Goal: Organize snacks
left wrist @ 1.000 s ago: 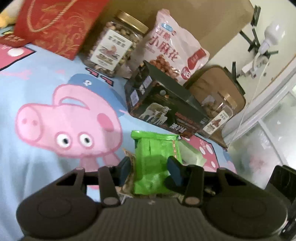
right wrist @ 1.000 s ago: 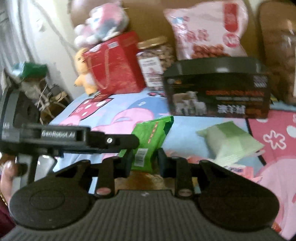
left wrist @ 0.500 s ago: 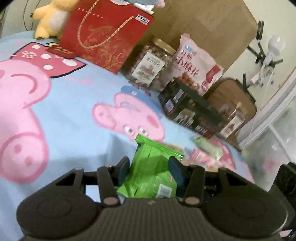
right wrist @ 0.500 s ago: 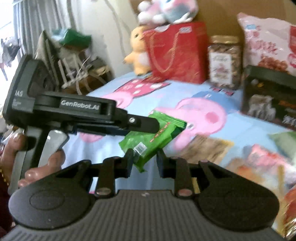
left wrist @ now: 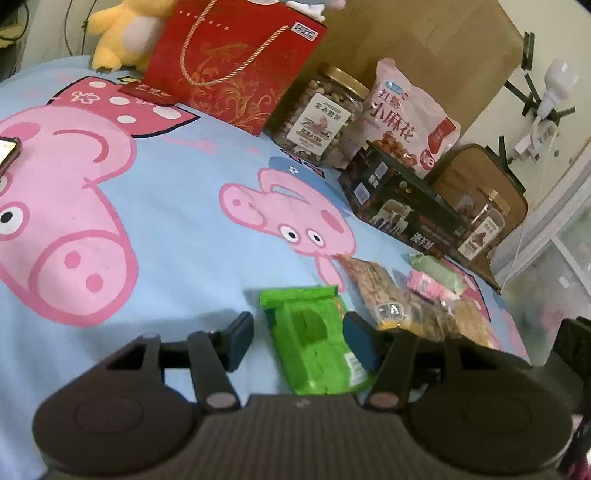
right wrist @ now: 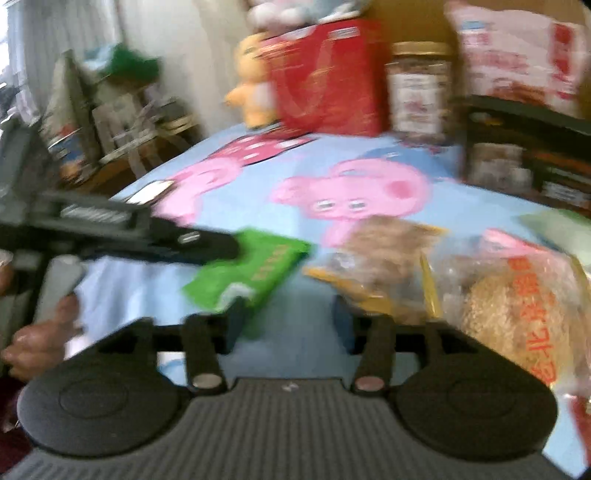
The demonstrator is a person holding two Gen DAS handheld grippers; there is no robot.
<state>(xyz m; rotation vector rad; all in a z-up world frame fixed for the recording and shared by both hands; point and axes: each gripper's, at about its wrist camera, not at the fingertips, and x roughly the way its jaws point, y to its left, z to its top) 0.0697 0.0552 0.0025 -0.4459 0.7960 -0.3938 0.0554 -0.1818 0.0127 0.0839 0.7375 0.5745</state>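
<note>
A green snack packet [left wrist: 314, 339] lies on the blue Peppa Pig sheet [left wrist: 177, 221] between the fingers of my left gripper [left wrist: 299, 341], which is open around it; the right finger is near the packet, the left stands apart. The packet also shows in the blurred right wrist view [right wrist: 247, 273], under the left gripper's finger. My right gripper [right wrist: 288, 325] is open and empty, just in front of the packet. A pile of small snack packets [left wrist: 406, 299] lies to the right, also in the right wrist view [right wrist: 443, 280].
At the back stand a red gift bag [left wrist: 229, 59], a nut jar [left wrist: 321, 114], a pink snack bag [left wrist: 406, 118], a dark box [left wrist: 399, 206] and another jar [left wrist: 480, 229]. A yellow plush [left wrist: 122, 33] sits far left. A phone [left wrist: 7, 151] lies at the left edge.
My left gripper carried the green packet left, lowered it onto the sheet and opened. My right gripper, shut before, has opened and shifted right toward the snack pile.
</note>
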